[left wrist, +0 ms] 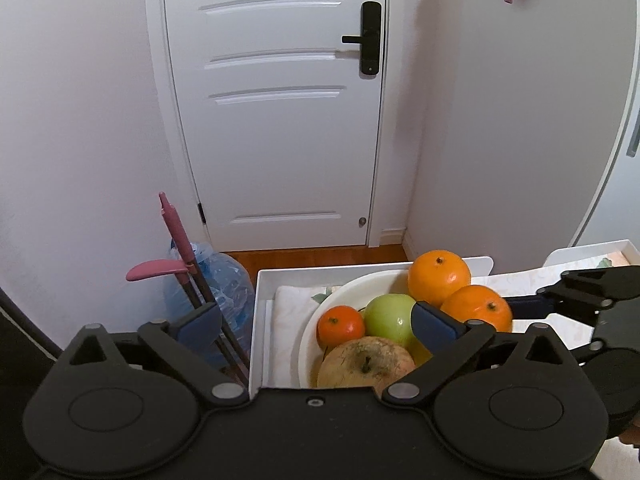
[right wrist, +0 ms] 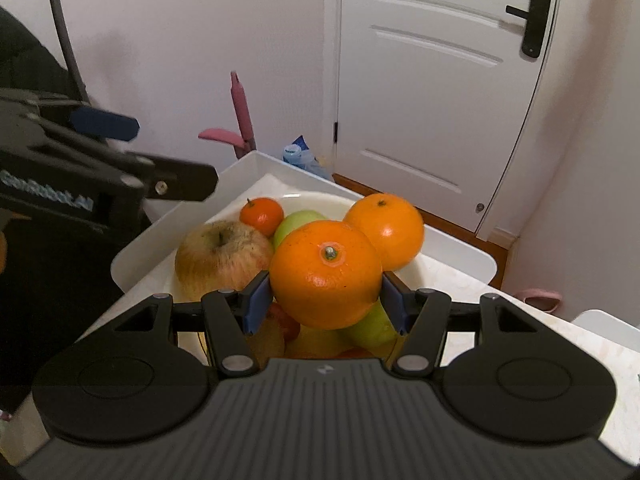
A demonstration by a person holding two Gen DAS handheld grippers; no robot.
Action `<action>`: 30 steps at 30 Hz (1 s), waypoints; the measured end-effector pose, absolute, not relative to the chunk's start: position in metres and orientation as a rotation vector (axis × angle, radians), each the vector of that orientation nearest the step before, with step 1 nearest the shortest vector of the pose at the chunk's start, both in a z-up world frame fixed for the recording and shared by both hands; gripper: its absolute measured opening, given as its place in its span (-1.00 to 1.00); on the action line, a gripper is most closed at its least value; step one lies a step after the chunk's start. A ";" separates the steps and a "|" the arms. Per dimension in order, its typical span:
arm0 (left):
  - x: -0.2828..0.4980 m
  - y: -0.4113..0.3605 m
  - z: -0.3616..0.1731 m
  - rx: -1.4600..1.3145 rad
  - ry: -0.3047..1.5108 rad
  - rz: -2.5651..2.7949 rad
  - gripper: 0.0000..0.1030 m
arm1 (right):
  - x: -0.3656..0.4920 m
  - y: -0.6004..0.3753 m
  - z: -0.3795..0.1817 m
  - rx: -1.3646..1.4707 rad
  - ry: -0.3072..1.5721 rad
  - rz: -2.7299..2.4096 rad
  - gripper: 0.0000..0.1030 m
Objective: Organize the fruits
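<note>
Fruit fills a white bowl [left wrist: 316, 316] in the left wrist view, the bowl standing in a white tray [left wrist: 260, 300]. The left tool [left wrist: 316, 322] hangs over the bowl with its pads far apart and nothing between them. Below it, at 6 o'clock in the bowl, lies a russet apple [left wrist: 366, 362]. A small tangerine [left wrist: 340, 325] sits at 9 o'clock, a green apple [left wrist: 390, 316] in the middle, and one orange [left wrist: 439, 276] at 1 o'clock. A second orange [left wrist: 480, 306] at 3 o'clock meets the right tool's finger, which comes in from the right edge. Beyond the tray stand a water jug [left wrist: 224, 280], a pink-handled mop [left wrist: 176, 240] and a white door [left wrist: 276, 100].

Right wrist view: the right tool [right wrist: 326, 300] is clamped on the second orange [right wrist: 326, 274], blue pads pressing both its sides, above the bowl [right wrist: 408, 276]. The other orange [right wrist: 386, 232] sits at 1 o'clock of it, the russet apple [right wrist: 222, 258] at 9 o'clock, the tangerine [right wrist: 262, 216] at 11 o'clock. The left tool [right wrist: 120, 148] shows at the left edge, spread wide. The tray rests on a pale surface [right wrist: 560, 336].
</note>
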State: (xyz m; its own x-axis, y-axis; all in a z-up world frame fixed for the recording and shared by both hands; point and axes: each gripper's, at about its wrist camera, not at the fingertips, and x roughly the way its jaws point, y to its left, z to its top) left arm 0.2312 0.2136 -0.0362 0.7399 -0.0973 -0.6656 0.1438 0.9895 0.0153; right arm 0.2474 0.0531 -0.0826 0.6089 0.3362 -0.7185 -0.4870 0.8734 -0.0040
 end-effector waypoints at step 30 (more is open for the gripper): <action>0.173 0.176 0.005 0.058 0.664 -0.137 0.99 | 0.167 -0.016 -0.019 -0.198 0.660 0.382 1.00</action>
